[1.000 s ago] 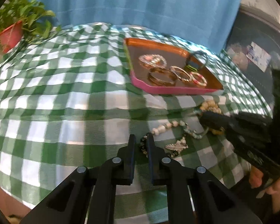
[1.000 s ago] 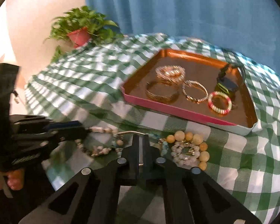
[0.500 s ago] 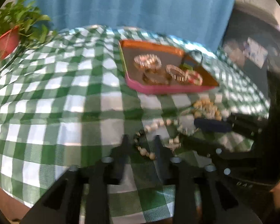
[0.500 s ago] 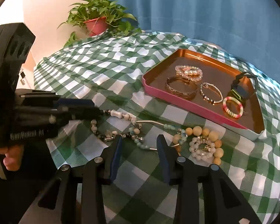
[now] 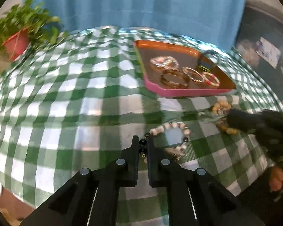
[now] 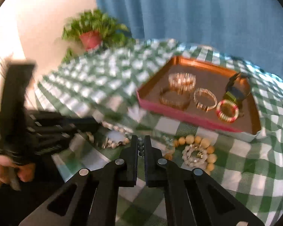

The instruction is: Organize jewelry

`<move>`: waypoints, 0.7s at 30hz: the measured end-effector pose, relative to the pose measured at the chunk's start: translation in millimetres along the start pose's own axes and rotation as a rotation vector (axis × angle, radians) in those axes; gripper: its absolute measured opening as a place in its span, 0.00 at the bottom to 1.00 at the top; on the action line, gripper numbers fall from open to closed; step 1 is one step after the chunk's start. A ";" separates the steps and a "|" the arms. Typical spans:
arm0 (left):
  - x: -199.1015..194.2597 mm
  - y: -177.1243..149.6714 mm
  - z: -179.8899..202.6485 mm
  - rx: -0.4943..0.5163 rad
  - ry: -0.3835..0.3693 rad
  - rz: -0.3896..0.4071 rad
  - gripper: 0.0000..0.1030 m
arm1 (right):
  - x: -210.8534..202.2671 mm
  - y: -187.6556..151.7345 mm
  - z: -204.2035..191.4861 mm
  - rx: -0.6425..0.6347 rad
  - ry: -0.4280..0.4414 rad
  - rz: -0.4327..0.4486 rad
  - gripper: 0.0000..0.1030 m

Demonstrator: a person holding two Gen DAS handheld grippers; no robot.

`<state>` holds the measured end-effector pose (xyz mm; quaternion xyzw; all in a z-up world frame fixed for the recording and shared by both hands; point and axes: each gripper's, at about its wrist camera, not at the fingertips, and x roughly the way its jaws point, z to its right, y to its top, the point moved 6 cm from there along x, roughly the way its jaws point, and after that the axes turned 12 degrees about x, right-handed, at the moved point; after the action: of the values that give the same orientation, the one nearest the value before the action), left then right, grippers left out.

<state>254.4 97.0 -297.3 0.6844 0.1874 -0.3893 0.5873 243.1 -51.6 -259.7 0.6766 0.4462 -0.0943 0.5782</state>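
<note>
Beads fill the narrow gap between the fingers of our left gripper (image 5: pixel 143 146): its jaws have just closed on the dark end of a bracelet of pale and black beads (image 5: pixel 171 131), whose loop lies on the green-and-white checked cloth (image 5: pixel 84 101) at lower centre of the left view. Our right gripper (image 6: pixel 141 146) has likewise just closed, pinching small grey-green beads of a necklace strand (image 6: pixel 141 148) low in the middle of its own view. To the right of it sits a ring of round wooden beads (image 6: pixel 201 141) around a smaller pearly cluster. In the right half of both frames stands a glossy tray (image 6: pixel 160 109) with a pink outer wall and coppery inside. On it lie a gold bangle (image 6: pixel 174 98), a ribbed gold cuff (image 6: pixel 182 80), a thin beaded gold ring-shaped bracelet (image 6: pixel 205 99), a red-and-white striped bracelet (image 6: pixel 227 111) and a dark watch (image 6: pixel 235 90). Upper left, blurred, stands a leafy plant in a red pot (image 6: pixel 90 37).
</note>
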 end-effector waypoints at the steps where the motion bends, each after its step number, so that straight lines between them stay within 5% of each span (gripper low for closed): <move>1: -0.4 -4.3 -2.5 -0.024 -0.006 -0.003 0.08 | -7.7 0.8 -1.7 0.020 0.020 0.016 0.05; 12: -16.1 -20.8 9.1 -0.056 -0.046 0.019 0.08 | -67.9 -25.2 39.8 0.101 -0.066 0.093 0.05; 21: -13.4 -19.6 17.5 -0.009 -0.023 0.029 0.11 | -43.3 -55.6 86.6 0.195 -0.143 -0.046 0.11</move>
<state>226.6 87.7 -300.2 0.6799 0.1726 -0.3878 0.5979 211.8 -151.7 -297.8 0.7108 0.4079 -0.1986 0.5375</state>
